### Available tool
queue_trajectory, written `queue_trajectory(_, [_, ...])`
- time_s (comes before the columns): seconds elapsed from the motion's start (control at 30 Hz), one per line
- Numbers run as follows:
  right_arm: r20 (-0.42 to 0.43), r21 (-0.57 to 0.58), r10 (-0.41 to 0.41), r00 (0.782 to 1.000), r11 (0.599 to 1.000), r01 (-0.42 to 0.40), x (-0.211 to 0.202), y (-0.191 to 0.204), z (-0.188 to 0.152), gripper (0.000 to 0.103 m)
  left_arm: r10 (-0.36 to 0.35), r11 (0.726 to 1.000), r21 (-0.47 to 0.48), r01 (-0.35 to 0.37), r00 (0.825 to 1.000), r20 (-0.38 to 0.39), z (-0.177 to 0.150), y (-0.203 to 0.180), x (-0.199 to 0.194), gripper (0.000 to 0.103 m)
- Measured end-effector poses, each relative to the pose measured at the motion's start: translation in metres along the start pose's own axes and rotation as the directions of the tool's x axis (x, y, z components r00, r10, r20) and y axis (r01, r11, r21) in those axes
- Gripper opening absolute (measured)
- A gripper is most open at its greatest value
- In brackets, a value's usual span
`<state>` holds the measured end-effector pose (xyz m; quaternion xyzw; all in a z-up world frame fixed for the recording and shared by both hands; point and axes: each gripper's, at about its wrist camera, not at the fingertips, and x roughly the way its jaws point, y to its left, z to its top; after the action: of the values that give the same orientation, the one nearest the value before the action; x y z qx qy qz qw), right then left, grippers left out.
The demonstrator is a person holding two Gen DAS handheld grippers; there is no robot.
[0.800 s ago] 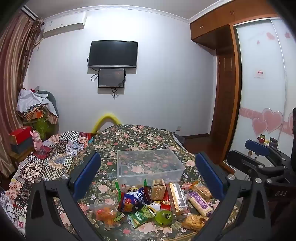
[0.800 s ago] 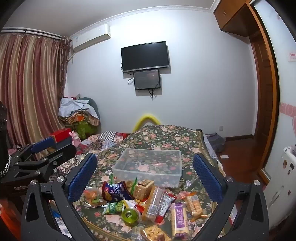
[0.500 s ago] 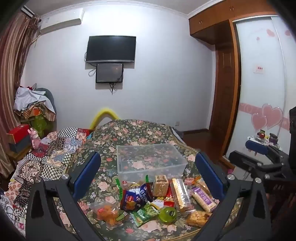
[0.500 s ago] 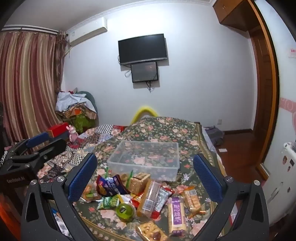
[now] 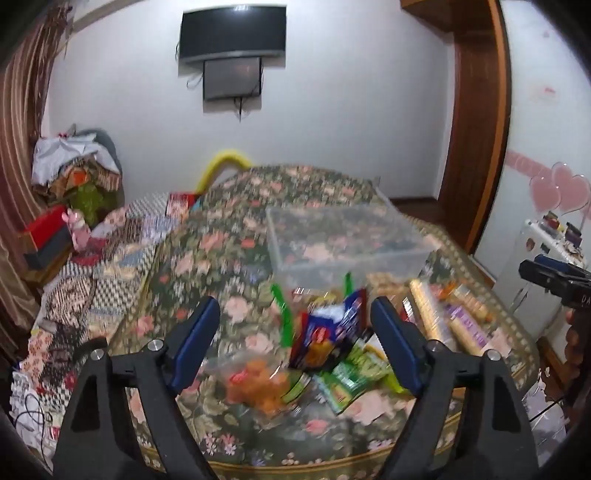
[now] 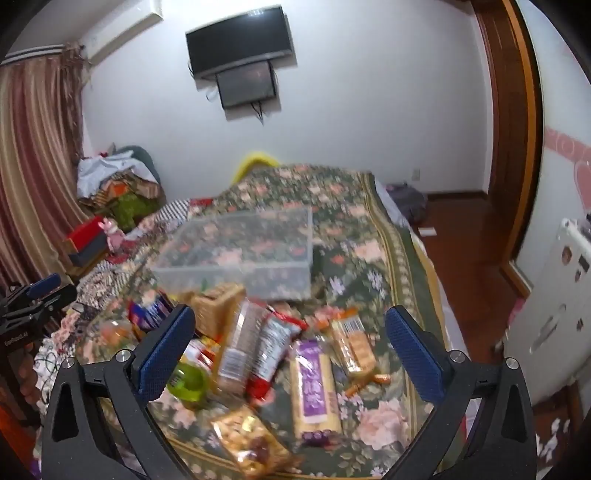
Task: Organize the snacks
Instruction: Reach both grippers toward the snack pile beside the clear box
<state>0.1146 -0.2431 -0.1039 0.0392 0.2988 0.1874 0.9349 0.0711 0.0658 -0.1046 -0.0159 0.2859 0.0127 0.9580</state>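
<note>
"Left wrist view: hard to read?"

"Smeared by motion all over. Made out the floral bed cover [image 5: 229,236] filling the middle, cut off at the near edge behind the left gripper [image 5: 293,306]. Could not read a single wrapper."

"And the box?"

"Saw the clear plastic box [image 5: 343,236] resting on that cover, just beyond the snack pile [image 5: 369,350], with the near wall partly hidden by an upright blue packet [image 5: 332,332]. Found the same layout in the right wrist view, equally blurred at the far side."

"Jaws?"

"Found the left pair spread, pinching nothing, framing the blue packet and an orange snack bag [image 5: 258,384]. Found the right gripper [image 6: 290,314] spread wider, also gripping nothing, hanging above a purple bar [image 6: 314,380] and a silver-wrapped pack [image 6: 236,354]. Could not tell how high above the snacks."

"Anything in the way?"

"Only the black gripper frames, masking the lower corners of both views. Glimpsed each gripper from the other's camera too, clipped by the picture's edge."

"Around the bed?"

"Noted a striped curtain [image 6: 33,166] on the left, a wooden wardrobe frame [image 5: 476,129] on the right, a television [image 5: 232,33] cut off at the top of the wall. Spotted a heap of clothes [image 5: 74,158] in the corner, contents unclear. Picked out, smallest of all, a green jelly cup [image 6: 188,380] half hidden behind the right gripper's left finger."
</note>
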Motion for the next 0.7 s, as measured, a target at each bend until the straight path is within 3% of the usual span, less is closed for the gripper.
queue_trajectory(0.3, [-0.183, 0.036, 0.013, 0.983, 0.999, -0.006, 0.047, -0.022, -0.025, 0.080, 0.014, 0.997, -0.077, -0.028, 0.984, -0.180, -0.037, 0.033, 0.056, 0.079])
queue_trajectory(0.43, [-0.235, 0.029, 0.010, 0.972, 1.000, -0.003, 0.060, -0.027, -0.036, 0.077, 0.019, 0.992, -0.121, -0.048, 0.972, -0.234, -0.046, 0.046, 0.074, 0.079])
queue_trajectory(0.6, [-0.294, 0.025, 0.010, 0.956, 1.000, -0.003, 0.074, -0.033, -0.045, 0.066, 0.011, 0.988, -0.145, -0.049, 0.969, -0.247, -0.054, 0.051, 0.086, 0.080])
queue_trajectory(0.7, [-0.302, 0.010, 0.004, 0.953, 1.000, -0.001, 0.076, -0.034, -0.050, 0.065, 0.008, 0.989, -0.140, -0.044, 0.968, -0.250, -0.055, 0.047, 0.088, 0.080])
